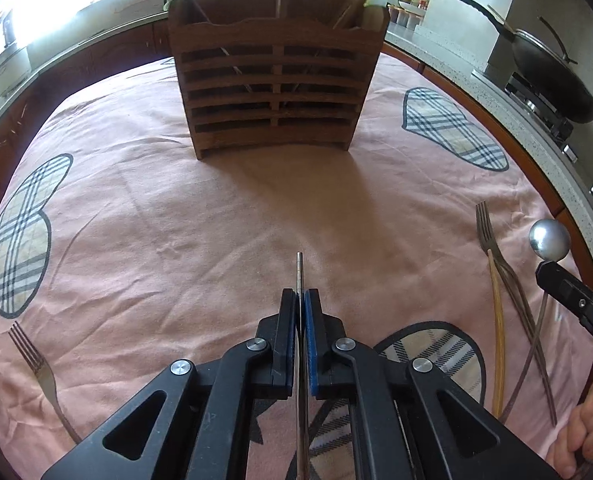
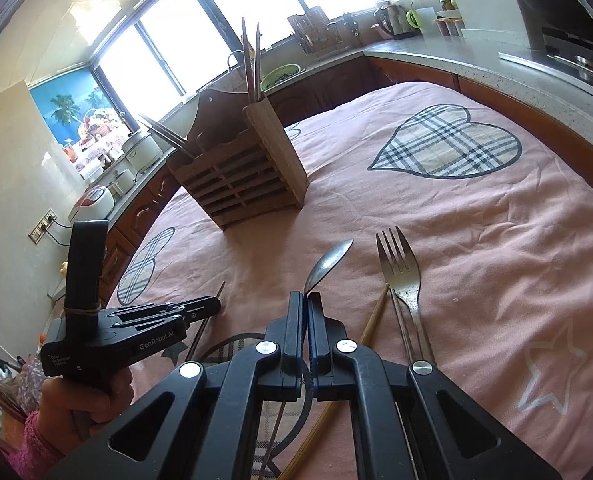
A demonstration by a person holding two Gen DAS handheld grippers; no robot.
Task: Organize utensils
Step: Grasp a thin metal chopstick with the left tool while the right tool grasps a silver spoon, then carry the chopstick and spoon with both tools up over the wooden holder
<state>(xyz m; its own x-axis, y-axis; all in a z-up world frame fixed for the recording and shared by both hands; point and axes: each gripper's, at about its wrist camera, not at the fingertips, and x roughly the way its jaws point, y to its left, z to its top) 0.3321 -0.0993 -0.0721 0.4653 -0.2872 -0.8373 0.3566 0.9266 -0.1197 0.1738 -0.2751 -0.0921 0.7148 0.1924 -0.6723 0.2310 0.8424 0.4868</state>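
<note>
A wooden slatted utensil holder [image 1: 276, 84] stands at the far middle of the pink cloth, with chopsticks in it; it also shows in the right wrist view [image 2: 240, 168]. My left gripper [image 1: 301, 300] is shut on a thin metal chopstick [image 1: 299, 272] that points toward the holder. My right gripper [image 2: 306, 300] is shut on a metal spoon [image 2: 328, 264], bowl forward; the spoon [image 1: 549, 239] shows at the right in the left wrist view. A fork [image 2: 400, 276] and loose chopsticks [image 2: 374, 316] lie to the right of the right gripper.
Another fork [image 1: 36, 364] lies at the near left of the cloth. A fork and chopsticks [image 1: 496, 280] lie at the right. A wok [image 1: 552, 76] sits on the stove on the counter to the right. Counters run around the table.
</note>
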